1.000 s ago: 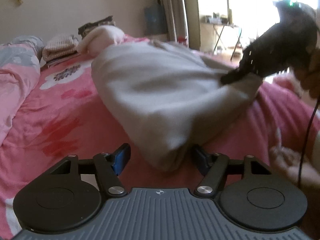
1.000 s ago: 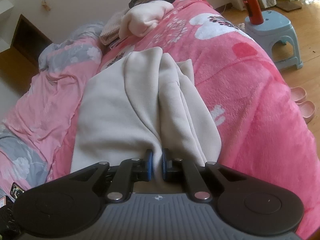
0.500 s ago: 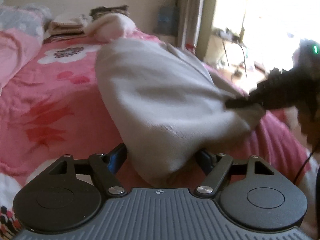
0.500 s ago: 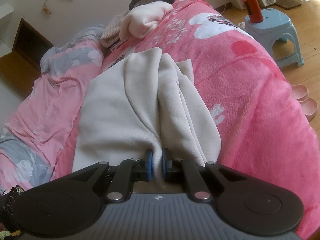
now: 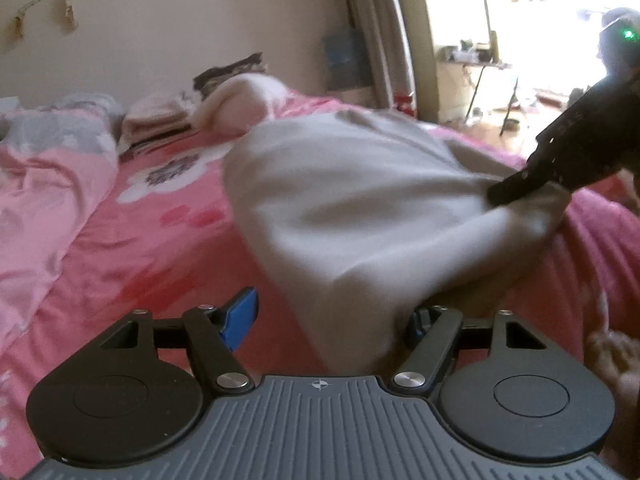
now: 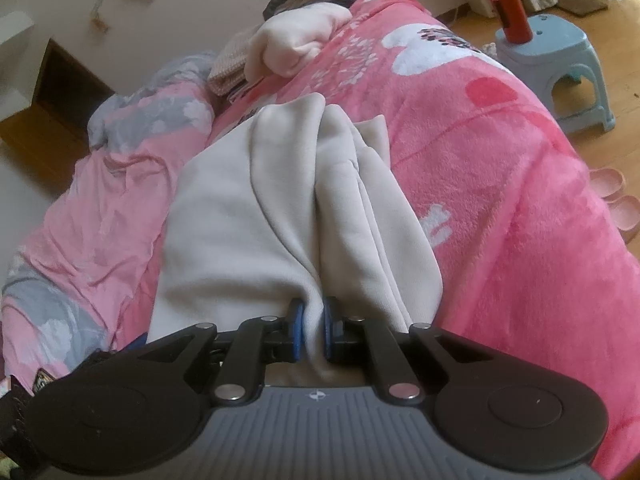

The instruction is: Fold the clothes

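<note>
A beige garment (image 5: 360, 208) lies spread on the pink bed (image 5: 140, 260). Its near corner hangs between the fingers of my left gripper (image 5: 328, 318), which stands open. The cloth leans against the right pad, and the left blue pad (image 5: 240, 316) is bare and apart from it. My right gripper (image 6: 311, 330) is shut on a bunched fold of the same garment (image 6: 248, 232). In the left wrist view that right gripper (image 5: 498, 196) pinches the garment's right edge and lifts it a little off the bed.
Folded clothes and a cream bundle (image 6: 296, 44) sit at the far end of the bed. A pink and grey quilt (image 6: 92, 184) lies along its left side. A blue stool (image 6: 560, 64) with a red bottle (image 6: 510, 4) stands on the floor to the right, with pink slippers (image 6: 612, 196) nearby.
The left wrist view swung right and then back left, with the garment corner staying between its open fingers. The right gripper's hold on the fold has not changed.
</note>
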`<action>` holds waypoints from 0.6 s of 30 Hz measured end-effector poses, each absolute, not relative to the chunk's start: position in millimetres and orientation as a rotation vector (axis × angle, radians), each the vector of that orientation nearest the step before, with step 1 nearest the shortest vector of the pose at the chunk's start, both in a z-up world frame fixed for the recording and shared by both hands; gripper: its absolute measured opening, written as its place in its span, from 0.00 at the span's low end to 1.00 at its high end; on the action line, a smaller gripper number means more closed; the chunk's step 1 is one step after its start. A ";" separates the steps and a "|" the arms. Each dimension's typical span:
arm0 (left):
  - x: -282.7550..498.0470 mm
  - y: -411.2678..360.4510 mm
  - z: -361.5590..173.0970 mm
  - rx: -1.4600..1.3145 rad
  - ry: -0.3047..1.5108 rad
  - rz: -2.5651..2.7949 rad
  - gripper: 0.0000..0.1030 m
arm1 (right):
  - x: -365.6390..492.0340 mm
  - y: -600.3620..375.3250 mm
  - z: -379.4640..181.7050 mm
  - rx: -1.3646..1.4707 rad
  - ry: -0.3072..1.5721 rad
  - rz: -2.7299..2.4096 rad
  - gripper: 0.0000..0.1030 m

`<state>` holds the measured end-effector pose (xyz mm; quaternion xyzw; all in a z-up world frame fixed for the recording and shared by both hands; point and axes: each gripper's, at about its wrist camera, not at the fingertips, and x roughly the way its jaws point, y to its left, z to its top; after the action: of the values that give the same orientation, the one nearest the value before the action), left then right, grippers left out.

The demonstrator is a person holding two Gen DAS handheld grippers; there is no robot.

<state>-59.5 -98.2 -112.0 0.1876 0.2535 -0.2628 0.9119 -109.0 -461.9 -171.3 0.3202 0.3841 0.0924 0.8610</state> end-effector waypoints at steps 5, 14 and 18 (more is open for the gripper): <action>-60.8 -84.8 -113.4 0.392 0.578 -0.516 0.71 | -107.8 -458.0 -170.5 0.639 0.815 0.205 0.07; -75.5 -92.2 -119.8 0.563 0.468 -0.528 0.67 | -106.7 -461.6 -172.4 0.657 0.819 0.210 0.06; -77.4 -88.2 -121.0 0.582 0.469 -0.527 0.69 | -106.9 -462.9 -173.9 0.671 0.815 0.211 0.06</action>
<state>-77.4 -88.2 -121.0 0.2812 0.2265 -0.2544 0.8972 -106.9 -462.9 -173.9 0.3197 0.3880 0.1004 0.8585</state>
